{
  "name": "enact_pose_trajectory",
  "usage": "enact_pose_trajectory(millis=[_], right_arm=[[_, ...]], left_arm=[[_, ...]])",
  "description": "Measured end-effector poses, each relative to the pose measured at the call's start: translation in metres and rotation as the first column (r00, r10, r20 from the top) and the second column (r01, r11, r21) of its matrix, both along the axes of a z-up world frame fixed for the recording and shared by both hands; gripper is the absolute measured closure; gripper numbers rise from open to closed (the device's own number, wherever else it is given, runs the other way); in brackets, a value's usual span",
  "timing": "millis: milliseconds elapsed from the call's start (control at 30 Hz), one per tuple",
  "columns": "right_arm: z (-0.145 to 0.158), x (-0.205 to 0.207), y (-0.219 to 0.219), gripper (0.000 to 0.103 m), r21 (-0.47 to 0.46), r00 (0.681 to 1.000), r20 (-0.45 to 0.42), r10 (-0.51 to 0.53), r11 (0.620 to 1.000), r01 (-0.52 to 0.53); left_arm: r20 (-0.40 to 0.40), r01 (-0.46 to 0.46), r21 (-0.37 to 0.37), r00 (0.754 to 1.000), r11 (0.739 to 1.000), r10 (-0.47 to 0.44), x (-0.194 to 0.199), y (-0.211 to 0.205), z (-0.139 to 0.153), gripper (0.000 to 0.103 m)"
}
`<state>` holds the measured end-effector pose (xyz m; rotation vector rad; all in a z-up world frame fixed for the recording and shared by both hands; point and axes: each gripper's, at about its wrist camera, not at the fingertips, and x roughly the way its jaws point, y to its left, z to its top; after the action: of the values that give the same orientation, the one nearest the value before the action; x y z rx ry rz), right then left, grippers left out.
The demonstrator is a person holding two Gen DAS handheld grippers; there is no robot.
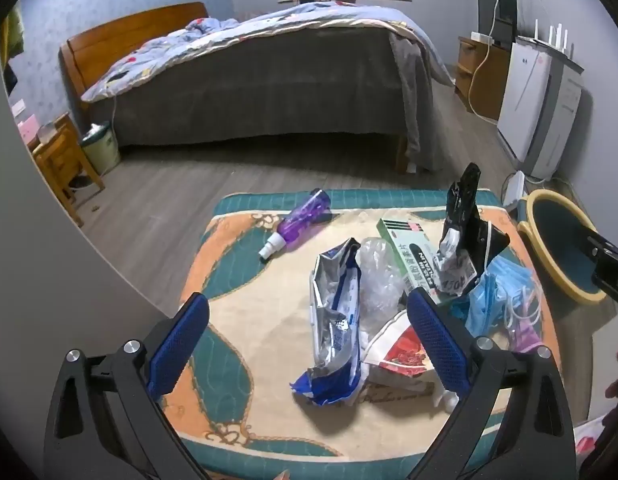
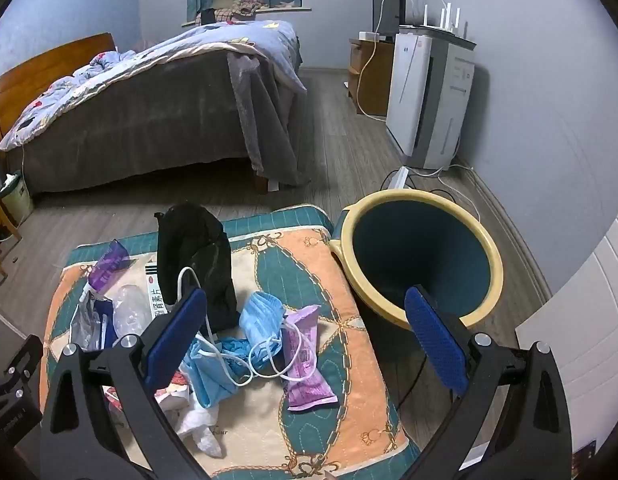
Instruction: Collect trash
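Trash lies on a patterned mat [image 1: 237, 320] [image 2: 309, 264]: a purple bottle [image 1: 299, 222], a silver-blue foil bag [image 1: 335, 320], clear plastic [image 1: 379, 276], a green box [image 1: 413, 248], a black bag [image 1: 465, 220] [image 2: 197, 260], blue masks [image 1: 497, 300] [image 2: 261, 320], a red-white wrapper [image 1: 401, 350] and a purple wrapper [image 2: 305, 356]. The teal bin with a yellow rim [image 2: 419, 256] [image 1: 561, 240] stands right of the mat. My left gripper [image 1: 309, 340] is open above the foil bag. My right gripper [image 2: 305, 336] is open above the masks and purple wrapper.
A bed [image 1: 249, 80] stands behind the mat on the wood floor. A white appliance [image 2: 429, 100] and cables line the right wall. A small green bin [image 1: 101, 146] and a wooden nightstand [image 1: 57, 160] stand at the left.
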<state>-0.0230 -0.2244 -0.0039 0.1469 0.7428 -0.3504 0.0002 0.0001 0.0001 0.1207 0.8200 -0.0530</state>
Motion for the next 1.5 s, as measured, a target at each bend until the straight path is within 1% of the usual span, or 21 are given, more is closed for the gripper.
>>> enact_pose_trajectory(millis=[167, 200, 400, 433, 700, 1133, 1500], right_arm=[[0.003, -0.003, 0.003, 0.005, -0.002, 1.000, 0.004, 0.004, 1.000, -0.004], [-0.005, 0.002, 0.001, 0.005, 0.000, 1.000, -0.010, 0.000, 1.000, 0.000], [-0.011, -0.003, 0.000, 0.005, -0.008, 1.000, -0.010, 0.005, 1.000, -0.005], [-0.005, 0.002, 0.004, 0.005, -0.012, 1.000, -0.021, 0.005, 1.000, -0.005], [-0.007, 0.001, -0.001, 0.005, -0.004, 0.999, -0.031, -0.019, 1.000, 0.019], [-0.007, 0.001, 0.000, 0.005, -0.014, 0.999, -0.033, -0.018, 1.000, 0.018], [-0.007, 0.003, 0.004, 0.005, -0.025, 0.999, -0.036, 0.002, 1.000, -0.003]], left_arm=[[0.000, 0.000, 0.002, 1.000, 1.000, 0.000, -0.001, 0.000, -0.003, 0.005], [0.001, 0.000, 0.004, 1.000, 1.000, 0.000, -0.001, 0.000, -0.003, 0.005], [0.003, 0.000, 0.005, 1.000, 1.000, 0.000, -0.001, 0.000, -0.004, 0.005], [0.002, -0.001, 0.004, 1.000, 1.000, 0.001, -0.001, 0.000, -0.005, 0.005], [-0.007, -0.001, 0.002, 1.000, 1.000, 0.001, 0.002, 0.001, -0.005, 0.005], [-0.009, -0.004, -0.003, 1.000, 1.000, 0.004, 0.004, 0.005, -0.006, 0.005], [0.005, -0.006, 0.032, 1.000, 0.999, 0.006, 0.005, 0.002, -0.008, 0.005]])
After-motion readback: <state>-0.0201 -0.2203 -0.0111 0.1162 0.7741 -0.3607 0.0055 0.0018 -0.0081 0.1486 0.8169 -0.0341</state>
